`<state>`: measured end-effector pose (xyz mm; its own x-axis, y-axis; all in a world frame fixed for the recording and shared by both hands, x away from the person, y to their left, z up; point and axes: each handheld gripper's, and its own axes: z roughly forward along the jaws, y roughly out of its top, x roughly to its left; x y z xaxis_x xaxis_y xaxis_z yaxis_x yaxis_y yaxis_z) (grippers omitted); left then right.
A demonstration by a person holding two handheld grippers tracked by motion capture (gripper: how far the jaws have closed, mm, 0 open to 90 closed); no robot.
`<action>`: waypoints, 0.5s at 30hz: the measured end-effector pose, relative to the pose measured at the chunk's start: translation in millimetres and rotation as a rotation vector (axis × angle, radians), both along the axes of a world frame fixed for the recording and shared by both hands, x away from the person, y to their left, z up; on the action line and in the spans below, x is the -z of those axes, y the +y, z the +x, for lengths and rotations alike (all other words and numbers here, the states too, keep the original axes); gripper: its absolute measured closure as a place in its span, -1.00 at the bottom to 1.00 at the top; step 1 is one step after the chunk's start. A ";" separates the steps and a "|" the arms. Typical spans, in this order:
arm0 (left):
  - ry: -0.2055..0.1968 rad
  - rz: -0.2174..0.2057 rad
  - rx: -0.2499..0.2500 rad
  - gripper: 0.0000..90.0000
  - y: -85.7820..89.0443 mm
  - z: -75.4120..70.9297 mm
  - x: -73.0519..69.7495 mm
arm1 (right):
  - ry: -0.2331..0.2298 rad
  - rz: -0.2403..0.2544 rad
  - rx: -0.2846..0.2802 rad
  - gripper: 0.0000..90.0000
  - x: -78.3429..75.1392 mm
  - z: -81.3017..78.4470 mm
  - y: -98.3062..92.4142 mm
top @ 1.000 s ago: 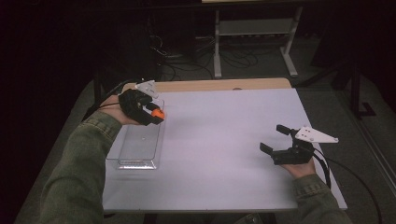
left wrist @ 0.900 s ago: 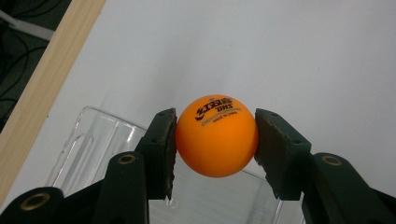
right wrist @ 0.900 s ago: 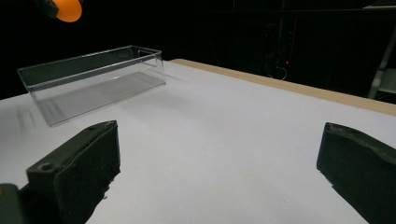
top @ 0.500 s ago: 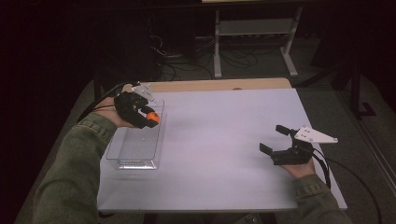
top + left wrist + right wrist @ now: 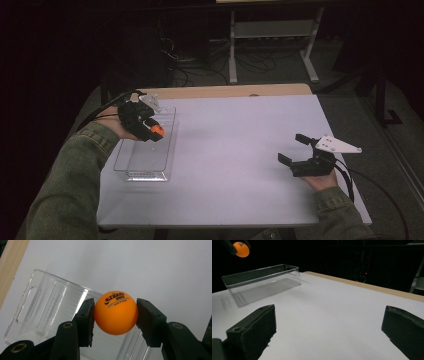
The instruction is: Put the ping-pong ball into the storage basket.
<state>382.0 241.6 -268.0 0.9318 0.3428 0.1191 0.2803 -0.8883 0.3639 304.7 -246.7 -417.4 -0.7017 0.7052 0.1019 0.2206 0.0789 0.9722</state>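
An orange table-tennis ball (image 5: pixel 116 313) with black print is pinched between the two black pads of my left gripper (image 5: pixel 150 131), which is shut on it. In the high view the ball (image 5: pixel 157 131) hangs above a clear plastic bin (image 5: pixel 142 172) at the table's left side; the bin (image 5: pixel 50 305) lies below and behind the ball in the left gripper view. My right gripper (image 5: pixel 295 148) rests low at the table's right side, jaws wide open with nothing between them. From the right gripper view the bin (image 5: pixel 262 283) stands far left with the ball (image 5: pixel 241 249) held above it.
The white table top (image 5: pixel 240 145) has a wooden strip (image 5: pixel 225 91) along its far edge. Beyond it, in the dark, stand a metal shelf frame (image 5: pixel 272 30) and floor cables. A cable (image 5: pixel 380 190) trails from the right gripper off the table's right edge.
The left hand with the ball has shifted slightly, staying over the far part of the bin. The right gripper has not moved.
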 end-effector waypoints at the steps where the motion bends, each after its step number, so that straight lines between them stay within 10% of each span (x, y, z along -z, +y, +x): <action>1: 0.004 0.006 0.002 0.12 0.2 0.1 0.3 | -0.001 0.000 -0.001 -1.00 0.0 0.0 -0.1; 15: 0.042 0.078 -0.003 0.12 0.5 1.1 6.9 | 0.003 -0.001 -0.005 -1.00 0.4 0.2 0.2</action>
<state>383.1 242.1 -274.9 0.9356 0.3368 0.1059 0.2966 -0.9125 0.2819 304.9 -246.5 -417.8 -0.7052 0.7015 0.1034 0.2233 0.0813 0.9714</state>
